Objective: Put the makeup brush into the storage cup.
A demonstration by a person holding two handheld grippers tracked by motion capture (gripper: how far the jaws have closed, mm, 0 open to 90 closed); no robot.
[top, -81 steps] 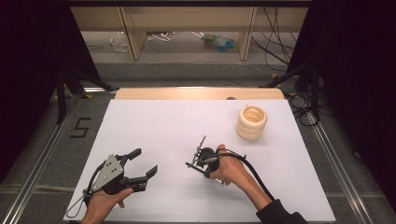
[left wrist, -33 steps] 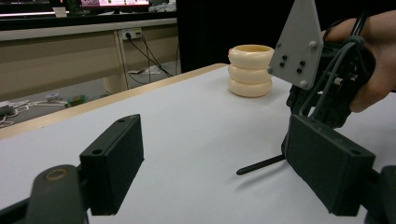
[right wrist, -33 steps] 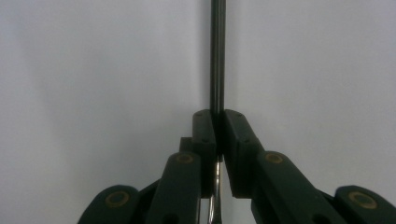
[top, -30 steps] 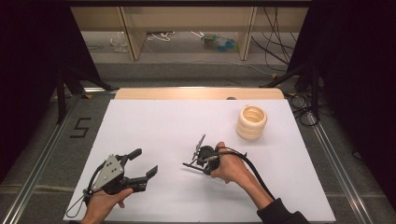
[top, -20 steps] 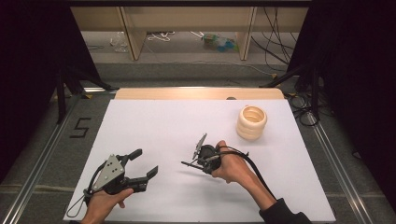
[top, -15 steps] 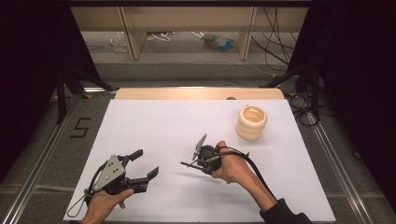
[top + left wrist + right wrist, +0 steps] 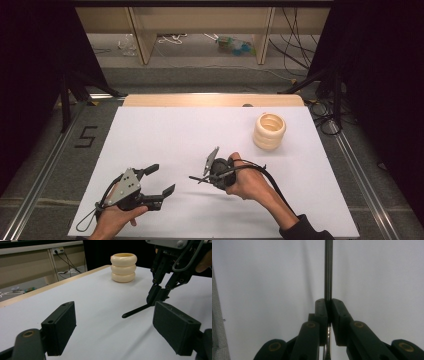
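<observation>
My right gripper (image 7: 206, 175) is shut on a thin dark metal rod (image 7: 196, 178) near the middle of the white table. The rod pokes out to the left, just above the surface. In the right gripper view the rod (image 7: 328, 270) runs straight up from between the pressed jaws of the right gripper (image 7: 328, 305). From the left gripper view, the right gripper (image 7: 158, 295) hangs nose-down with the rod (image 7: 135, 311) slanting towards the table. My left gripper (image 7: 161, 179) rests at the front left, open and holding nothing, as its own view (image 7: 113, 332) confirms.
A cream stack of three rings (image 7: 269, 131) stands at the back right of the white table (image 7: 165, 130), seen far off from the left gripper (image 7: 124, 267). A wooden strip (image 7: 210, 100) edges the far side. Dark curtains flank both sides.
My right hand has lifted a little with the rod still held. The left gripper has stayed where it was.
</observation>
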